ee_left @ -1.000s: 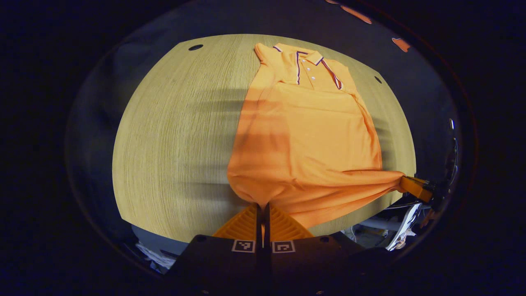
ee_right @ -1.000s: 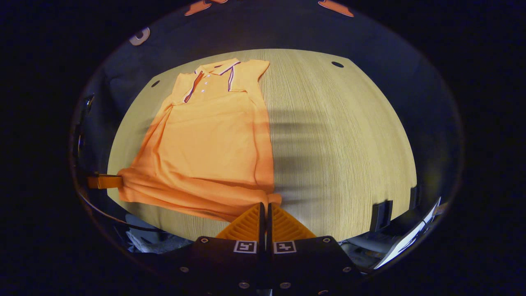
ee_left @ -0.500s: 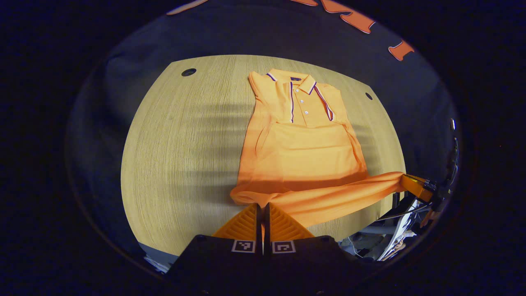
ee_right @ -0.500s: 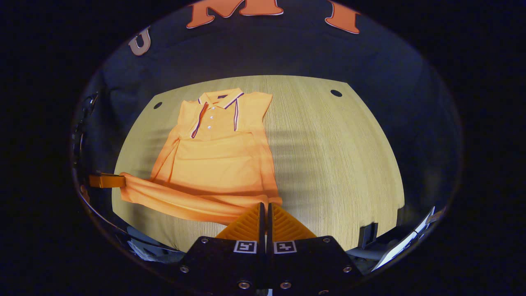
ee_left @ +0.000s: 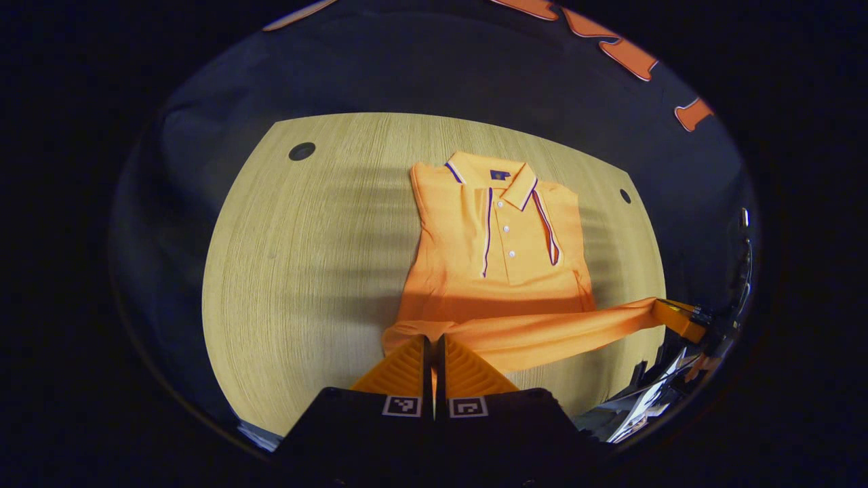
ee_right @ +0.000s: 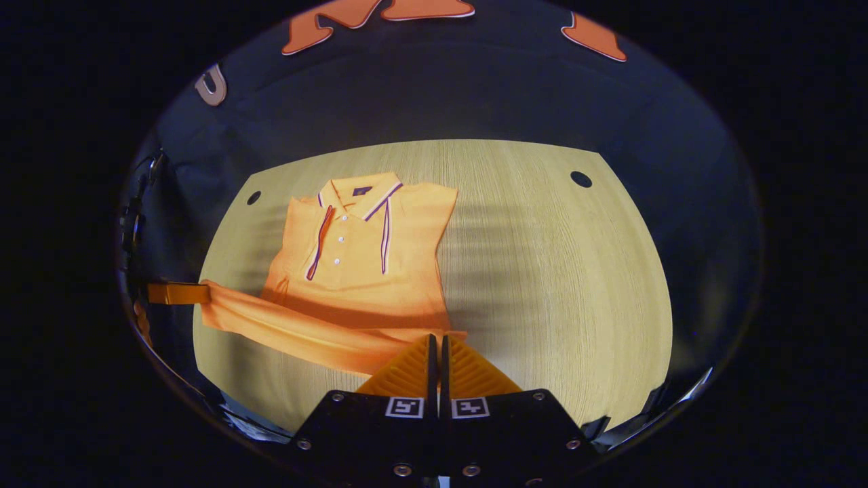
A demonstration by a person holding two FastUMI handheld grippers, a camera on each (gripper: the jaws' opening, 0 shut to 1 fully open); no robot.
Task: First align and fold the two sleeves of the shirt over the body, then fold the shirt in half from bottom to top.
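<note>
The orange polo shirt's (ee_left: 502,251) hem has risen further over its body on the pale wooden table (ee_left: 305,257); left gripper (ee_left: 434,341) and right gripper (ee_right: 439,341) each pinch a hem corner, held level.

An orange polo shirt (ee_left: 505,244) lies front-up on a wooden table, collar (ee_left: 498,179) toward twelve o'clock, striped placket buttoned, sleeves folded in. Its bottom hem (ee_left: 536,332) is lifted off the table at six o'clock, stretched taut above the lower body.

dim booth | striped shadows on table (ee_left: 305,271) | fisheye-bent edges
</note>
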